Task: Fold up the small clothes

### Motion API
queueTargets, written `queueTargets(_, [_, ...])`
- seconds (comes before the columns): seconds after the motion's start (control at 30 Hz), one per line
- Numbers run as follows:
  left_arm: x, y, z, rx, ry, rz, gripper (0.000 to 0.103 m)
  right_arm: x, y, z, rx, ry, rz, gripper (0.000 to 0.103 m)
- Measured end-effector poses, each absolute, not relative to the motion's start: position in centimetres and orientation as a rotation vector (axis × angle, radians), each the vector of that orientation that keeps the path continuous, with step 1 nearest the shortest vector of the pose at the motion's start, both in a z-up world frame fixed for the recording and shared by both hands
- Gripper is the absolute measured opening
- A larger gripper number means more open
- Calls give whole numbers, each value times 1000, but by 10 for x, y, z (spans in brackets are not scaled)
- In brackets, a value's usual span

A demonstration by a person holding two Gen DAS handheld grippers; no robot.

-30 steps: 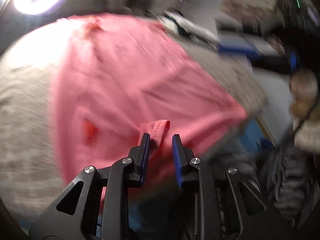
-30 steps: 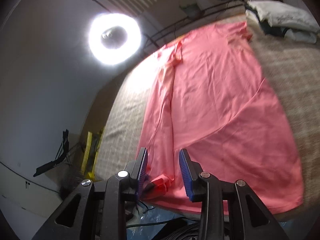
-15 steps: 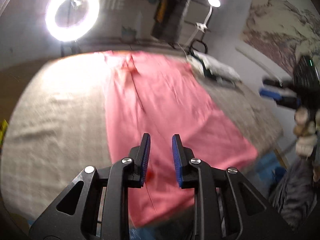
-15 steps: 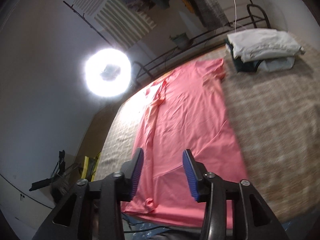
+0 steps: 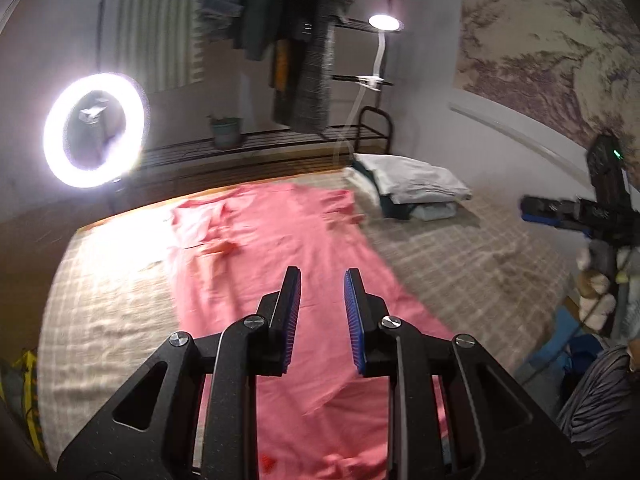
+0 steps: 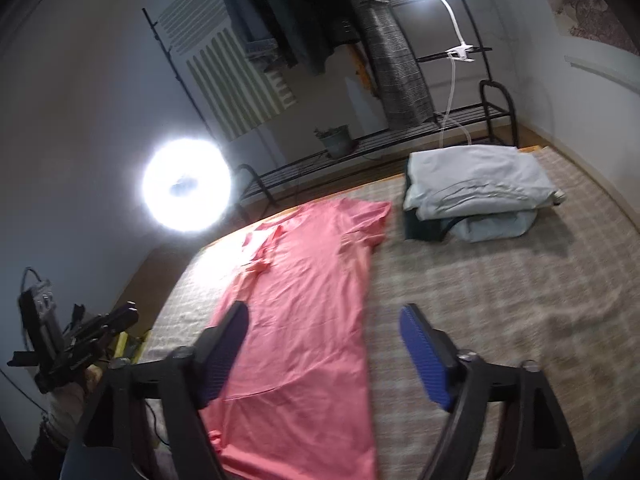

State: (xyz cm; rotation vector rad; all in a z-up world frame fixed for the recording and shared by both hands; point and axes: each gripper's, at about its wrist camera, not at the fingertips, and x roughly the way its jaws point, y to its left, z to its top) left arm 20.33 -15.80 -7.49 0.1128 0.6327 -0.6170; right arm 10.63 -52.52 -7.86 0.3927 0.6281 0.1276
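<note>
A pink T-shirt [image 5: 280,248] lies flat and lengthwise on the checked bed cover [image 5: 460,264], one long side folded in. It also shows in the right wrist view [image 6: 304,304]. My left gripper [image 5: 320,312] is open and empty, raised above the shirt's near half. My right gripper [image 6: 324,352] is wide open and empty, held above the shirt's near right edge. The other gripper appears at the edge of each view, left gripper [image 6: 80,344] and right gripper [image 5: 576,212], both off the bed.
A stack of folded pale clothes [image 5: 416,192] sits at the bed's far right corner, also in the right wrist view [image 6: 476,196]. A bright ring light [image 5: 94,132], a black rack with hanging clothes [image 5: 296,40] and a clip lamp [image 5: 384,24] stand behind the bed.
Both grippers let go of the shirt's near hem and lifted up and back. The right jaws opened much wider. The shirt now lies flat on the bed.
</note>
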Motion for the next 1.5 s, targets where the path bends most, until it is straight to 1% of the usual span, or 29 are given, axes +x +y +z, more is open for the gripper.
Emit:
queueTargets(0.07, [197,-177,-84,118,646,-647,21,110,-539,-75,397,626,121,84])
queueTargets(0.17, [182,-209,-110,109,701,-705,21,116,-558,-72,407,605,118,83])
queueTargets(0.23, [167,-233,-137,128,737,-739,21,126,-566,-74,402,615,111,77])
queueTargets(0.3, [152,-258,-166,156,774,-772,21,141,-573,-81,407,640,130,67])
queueTargets(0.37, [140,-278,-190,196,811,-794,21,152,-580,-87,429,656,153,60])
queueTargets(0.5, [116,-308,-224,262,854,-844,21,171,-600,-96,530,639,208,58])
queueTargets(0.6, [100,-321,-232,249,880,-910,21,182,-609,-97,567,615,205,58])
queueTargets(0.63, [94,-325,-233,254,881,-925,22,187,-610,-99,578,613,215,58])
queueTargets(0.73, [82,-334,-236,251,882,-966,47,203,-602,-107,572,643,260,58])
queueTargets(0.93, [71,-352,-246,336,853,-936,47,239,-577,-129,515,733,315,58])
queueTargets(1.0, [72,-352,-246,311,859,-951,37,254,-574,-141,543,757,320,58])
queueTargets(1.03, [74,-350,-246,295,868,-964,23,260,-574,-146,553,768,319,58])
queueTargets(1.07, [76,-348,-245,275,878,-974,18,267,-573,-153,562,781,317,58])
queueTargets(1.17, [81,-340,-240,210,894,-966,11,287,-567,-167,558,819,309,58])
queueTargets(1.23, [85,-330,-236,155,907,-951,9,299,-563,-174,557,835,313,58])
queueTargets(1.5, [102,-287,-226,-21,941,-860,8,346,-540,-199,502,920,276,58])
